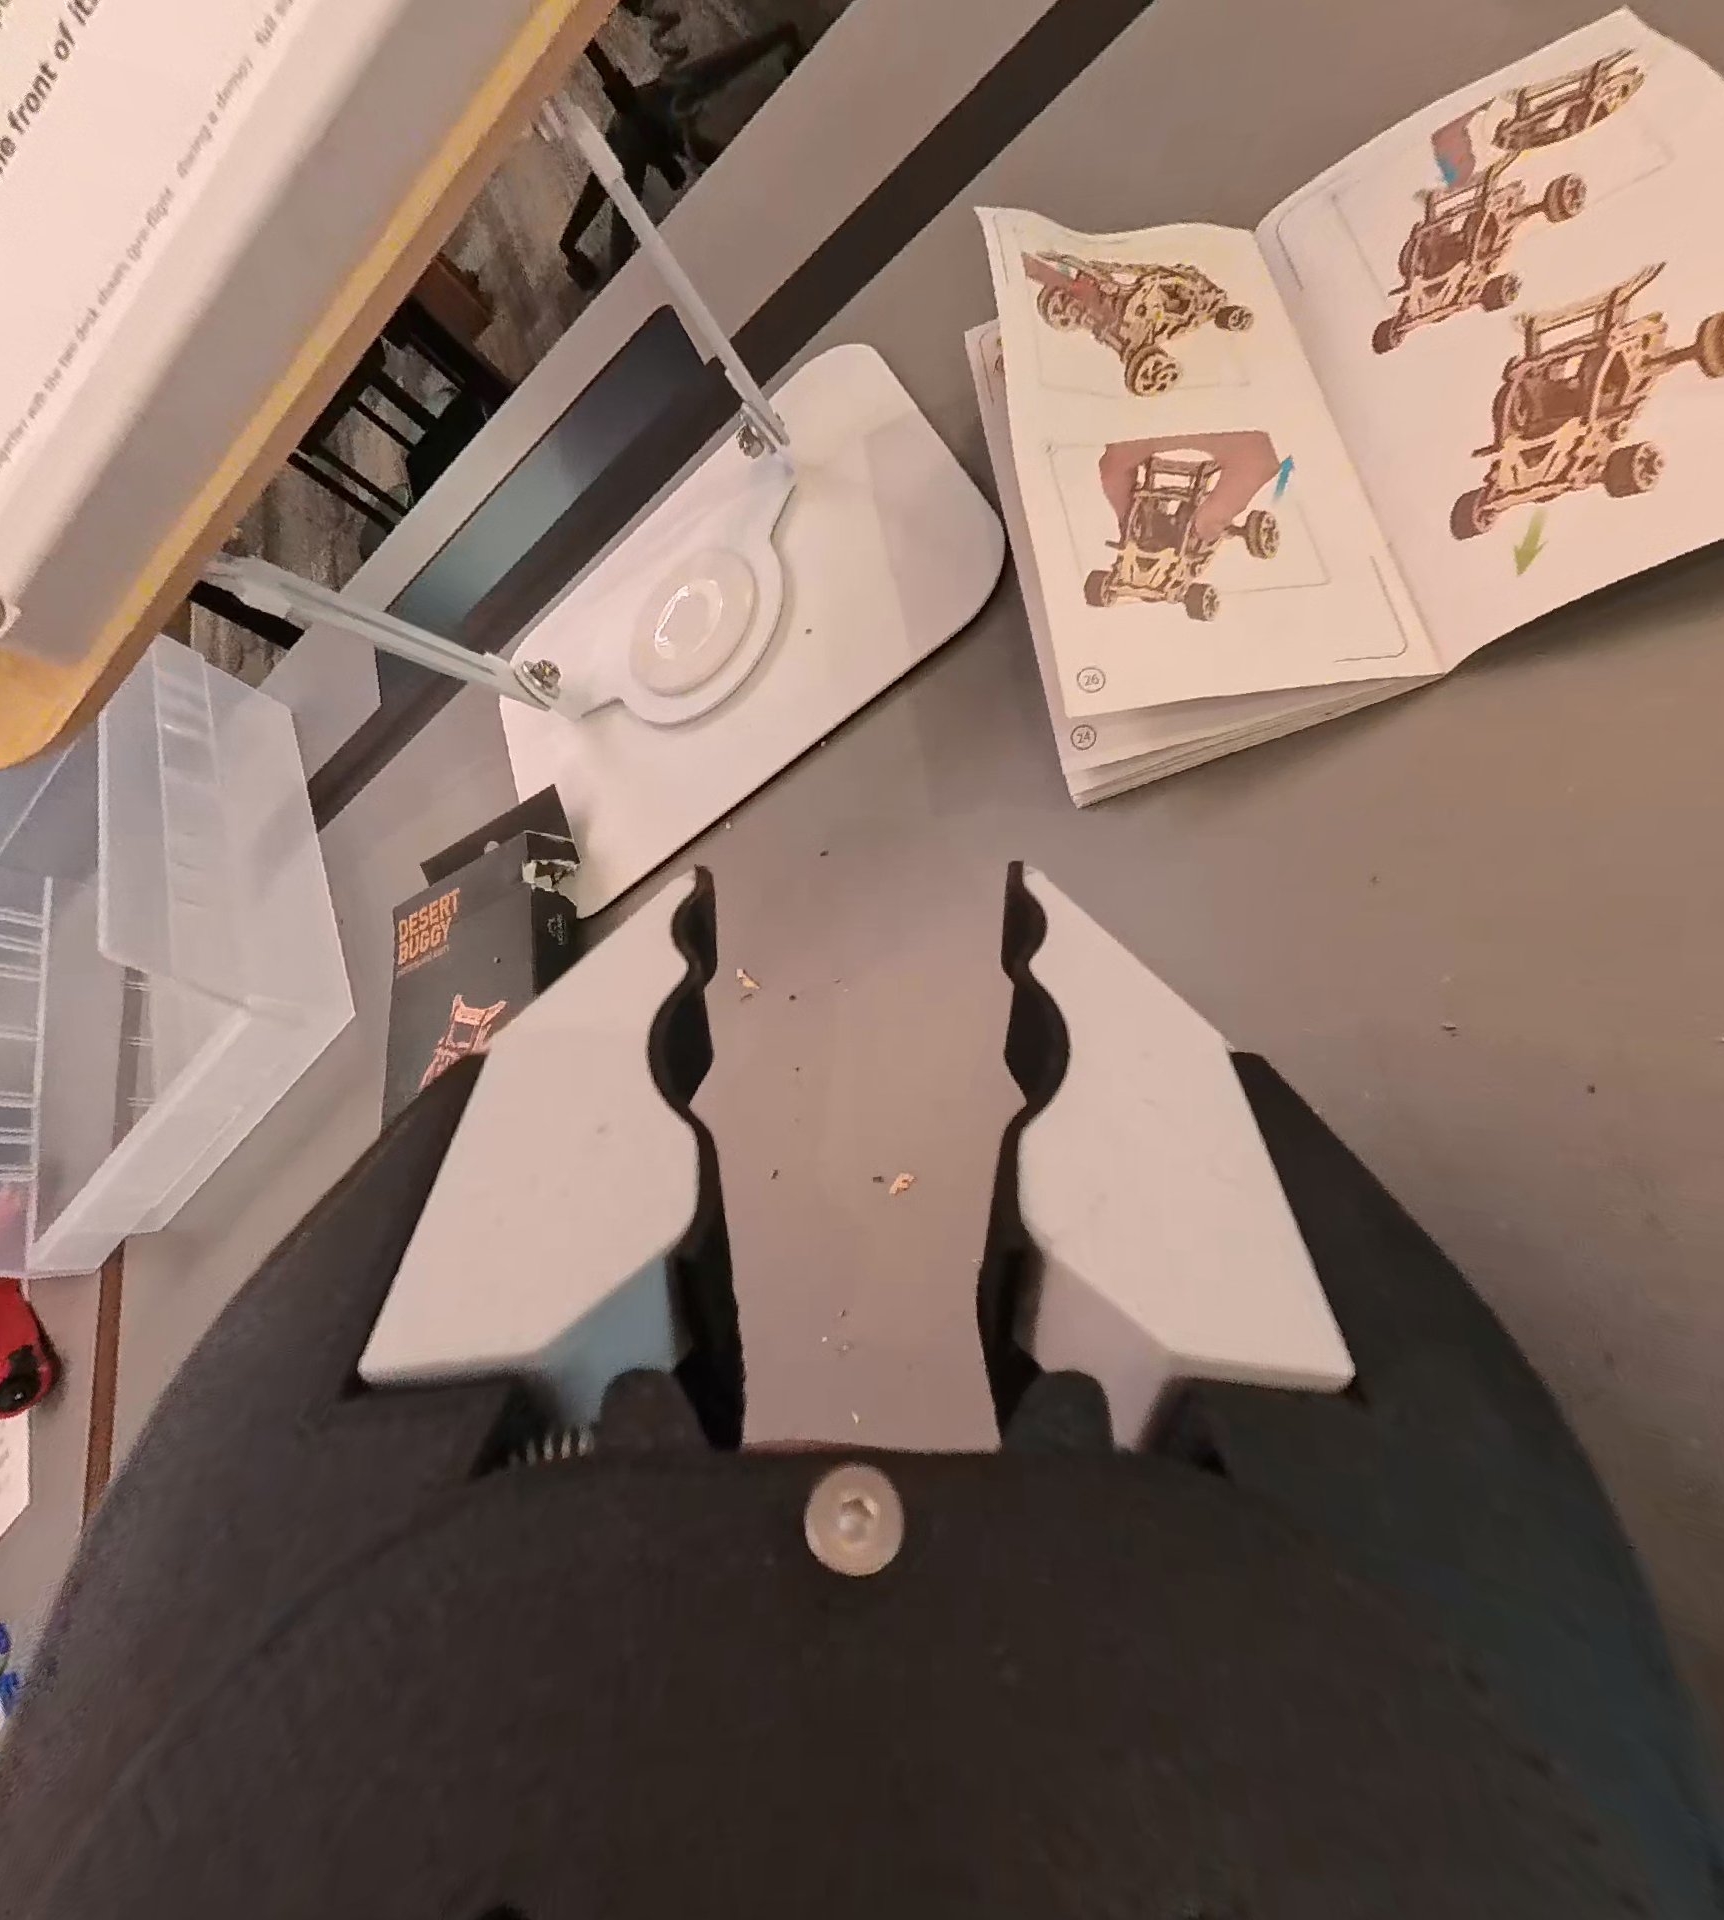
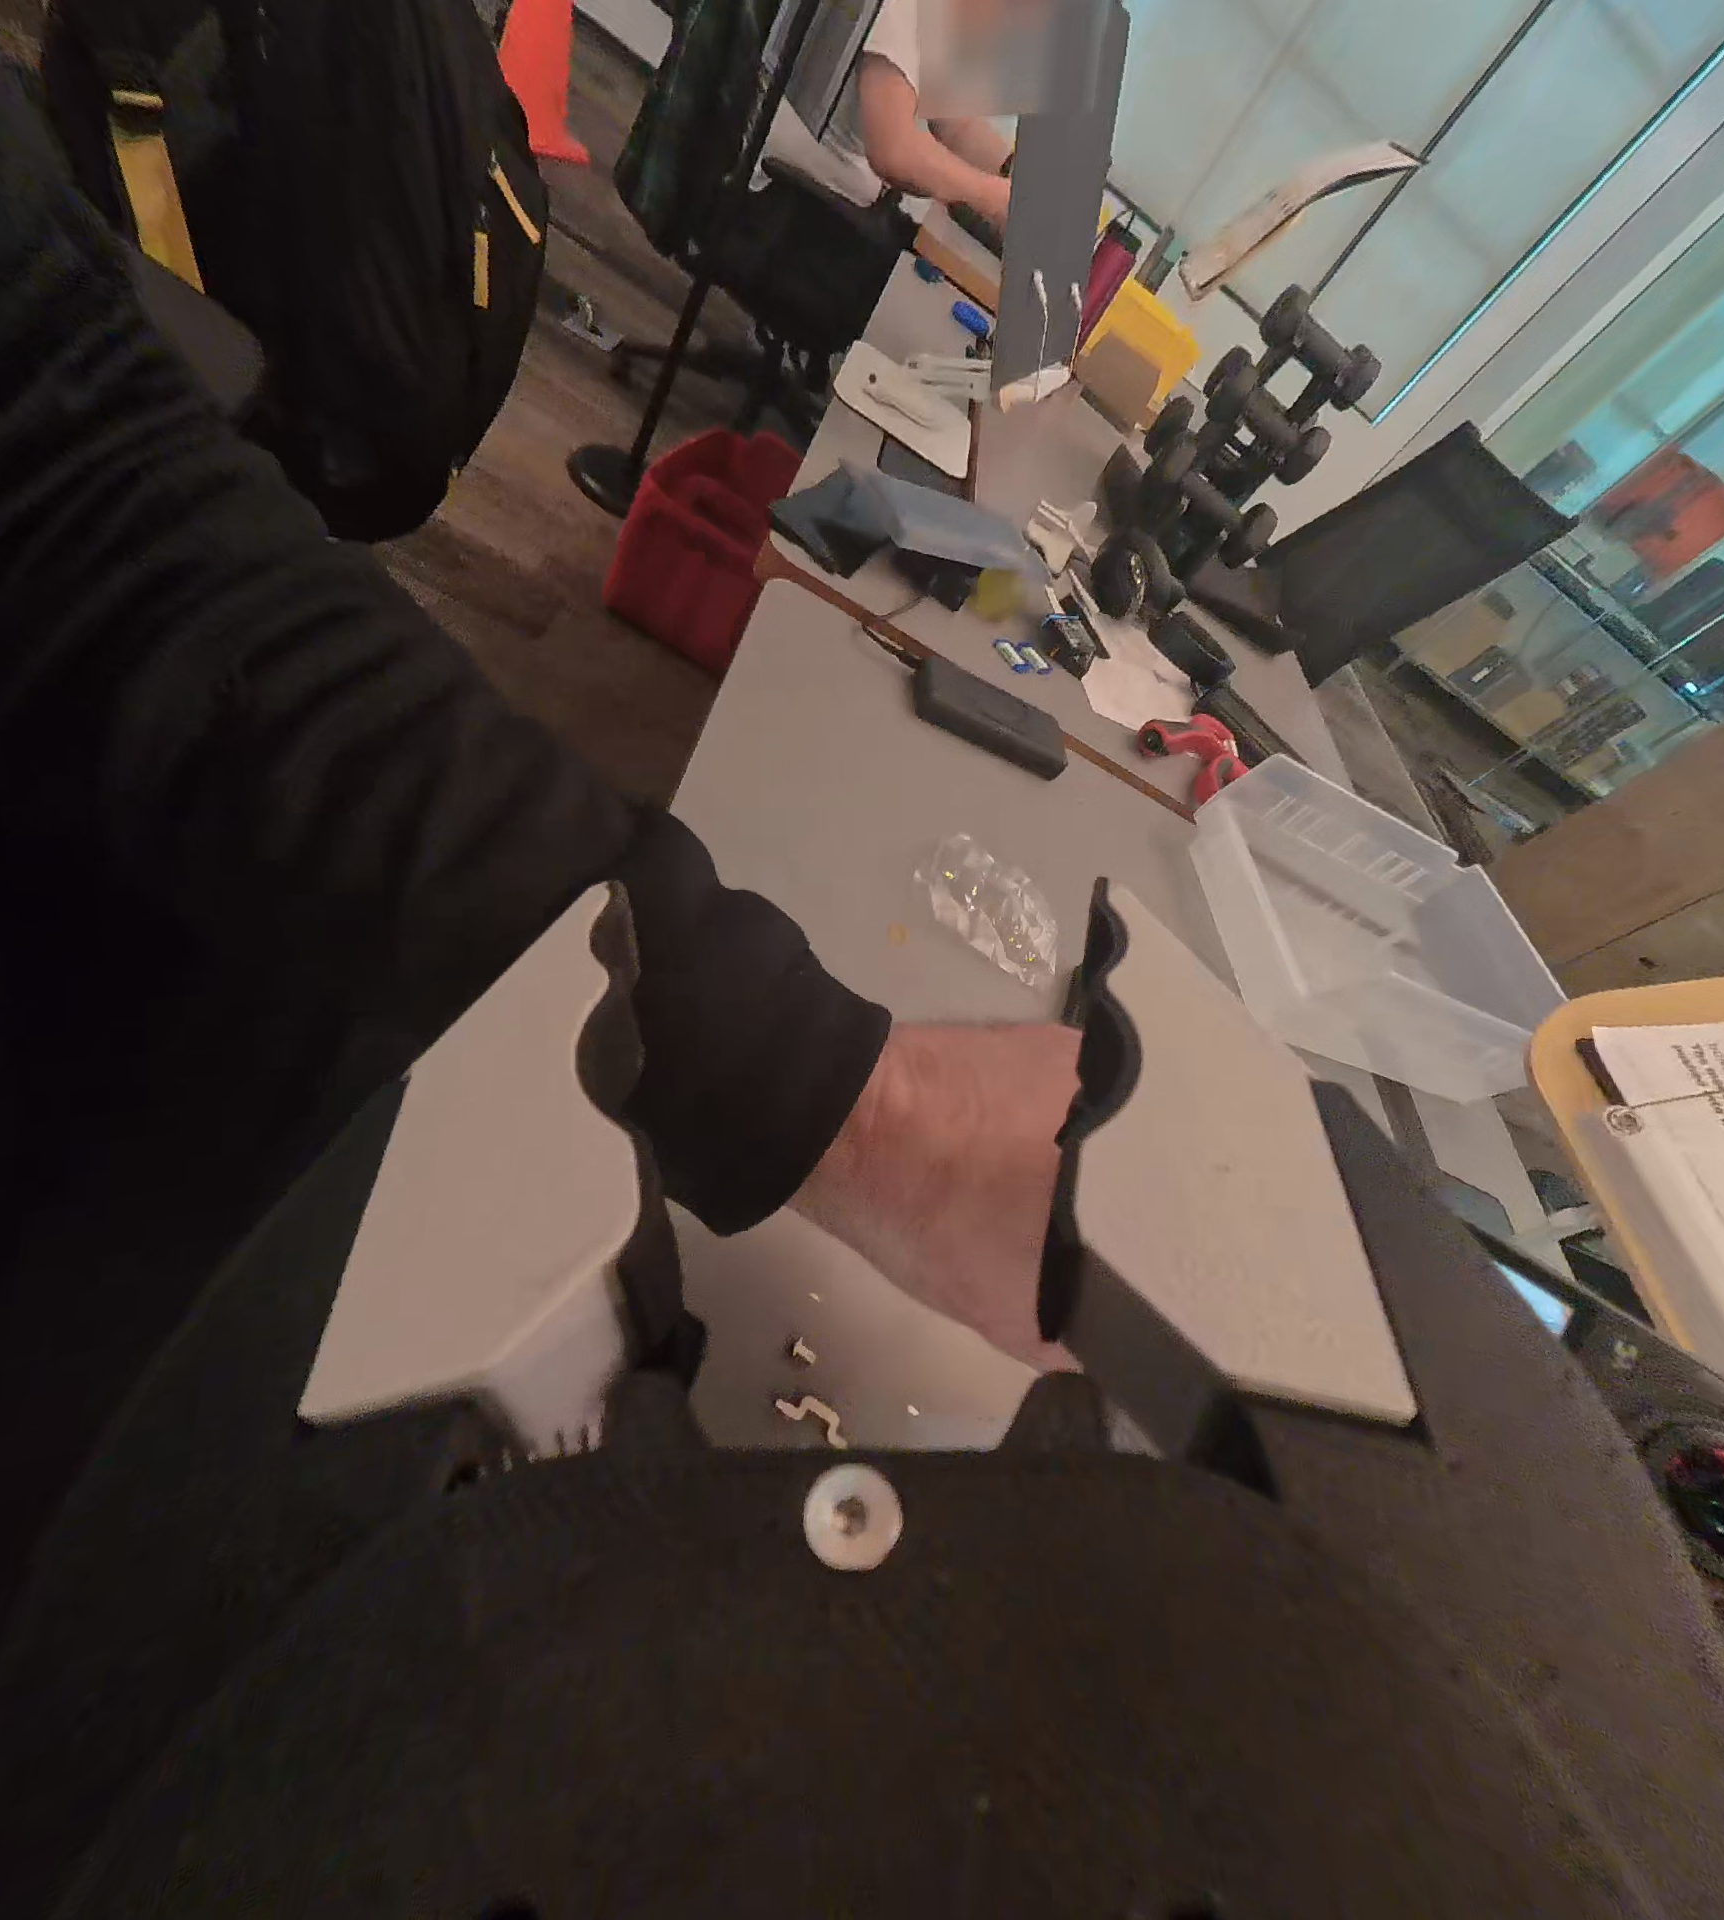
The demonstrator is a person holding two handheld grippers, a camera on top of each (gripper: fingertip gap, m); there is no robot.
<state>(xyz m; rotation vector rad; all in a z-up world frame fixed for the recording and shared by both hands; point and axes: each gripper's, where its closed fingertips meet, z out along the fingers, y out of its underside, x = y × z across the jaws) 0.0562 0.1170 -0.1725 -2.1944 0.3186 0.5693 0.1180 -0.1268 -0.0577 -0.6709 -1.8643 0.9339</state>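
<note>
My left gripper [image 1: 860, 883] is open and empty, hovering over a bare grey table [image 1: 1357, 1039] strewn with small wood crumbs. An open instruction booklet [image 1: 1357, 416] with pictures of a wooden buggy lies ahead to the right. A white stand base [image 1: 837, 582] sits straight ahead, and a black kit box [image 1: 468, 987] lies left of the left finger. My right gripper [image 2: 858, 904] is open and empty. Beyond its fingers I see a person's hand [image 2: 941, 1174] and black sleeve [image 2: 733, 997], with small wooden bits [image 2: 806, 1403] on the table below.
A clear plastic bin [image 1: 162, 935] sits at the left and also shows in the right wrist view [image 2: 1357, 925]. A wooden board with printed sheets [image 1: 110, 260] hangs over the stand. A crumpled clear bag [image 2: 988, 909], a black power bank [image 2: 988, 717], a red tool [image 2: 1190, 743] and dumbbells [image 2: 1242, 447] lie farther off. The left gripper's tips are roughly 25 cm from the right gripper's.
</note>
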